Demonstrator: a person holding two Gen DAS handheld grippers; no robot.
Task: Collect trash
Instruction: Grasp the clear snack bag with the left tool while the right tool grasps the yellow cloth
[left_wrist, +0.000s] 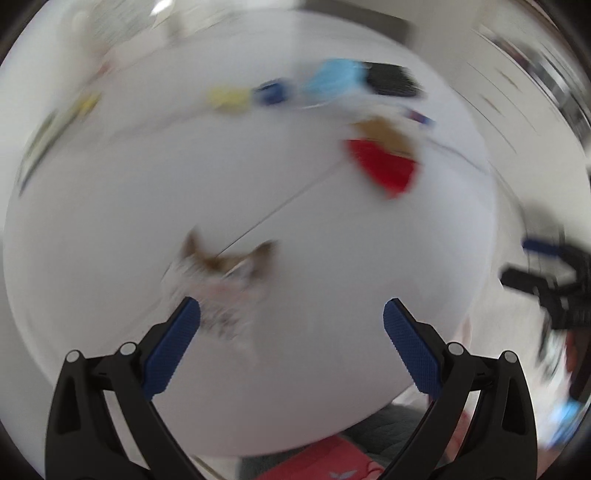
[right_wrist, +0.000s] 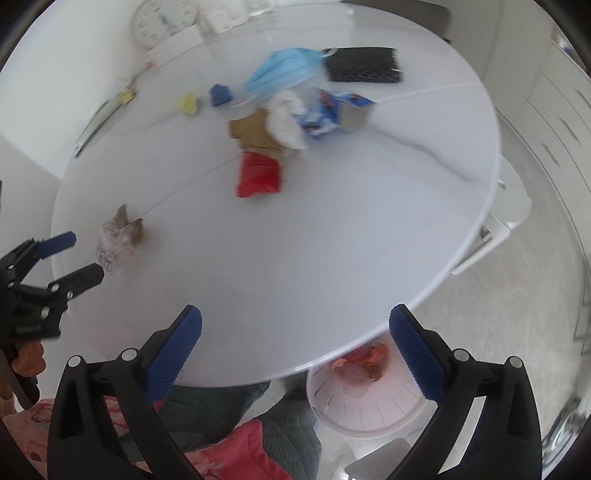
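Round white worktop, trash scattered on it, two grippers in view.

Left gripper: fingers spread wide, nothing between them, poised over the near left edge of the worktop. One crumpled clear-and-brown wrapper lies just beyond its left fingertip; contact cannot be told through the blur. From the right wrist view the same wrapper sits close to the worktop's left edge.

Right gripper: fingers also spread wide, empty, over the near edge.

Count toward the far side of the worktop:
- one red foil packet, near the centre
- one brown paper scrap, touching the packet's far end
- one white crumpled tissue
- one blue-and-white wrapper
- one light blue face mask
- one black mesh pad, at the far edge
- one small dark blue piece
- one yellow crumpled piece

One white plastic bin stands on the floor under the near right edge, reddish scraps inside.
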